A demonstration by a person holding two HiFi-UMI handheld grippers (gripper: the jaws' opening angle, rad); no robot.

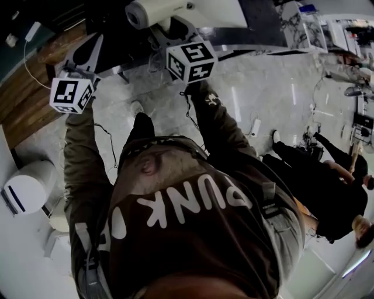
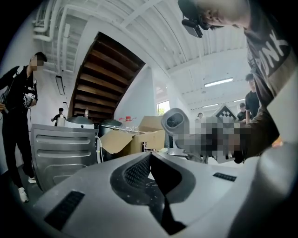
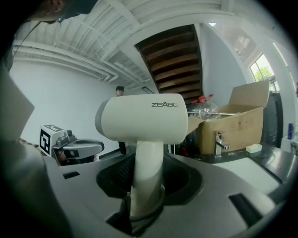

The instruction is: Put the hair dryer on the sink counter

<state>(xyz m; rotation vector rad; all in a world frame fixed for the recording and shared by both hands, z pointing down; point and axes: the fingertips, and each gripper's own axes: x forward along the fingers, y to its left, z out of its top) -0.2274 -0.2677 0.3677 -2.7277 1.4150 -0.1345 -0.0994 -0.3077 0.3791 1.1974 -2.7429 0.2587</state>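
Note:
A cream hair dryer (image 3: 144,118) stands upright in the right gripper view. Its handle runs down between the pads of my right gripper (image 3: 148,186), which is shut on it. In the head view the dryer (image 1: 153,11) is at the top edge, above the right gripper's marker cube (image 1: 191,60). My left gripper (image 1: 87,54) is held up at the left, shut and empty. The dryer's barrel (image 2: 176,123) also shows in the left gripper view. A counter with a faucet (image 3: 220,142) and a white basin top (image 3: 244,167) lies beyond the dryer, to the right.
An open cardboard box (image 3: 233,123) stands behind the faucet. A metal appliance (image 2: 63,148) and a standing person (image 2: 18,107) are on the left. Another person in black (image 1: 327,187) is at the right, and a white round bin (image 1: 29,187) at the left. Cables trail on the marble floor.

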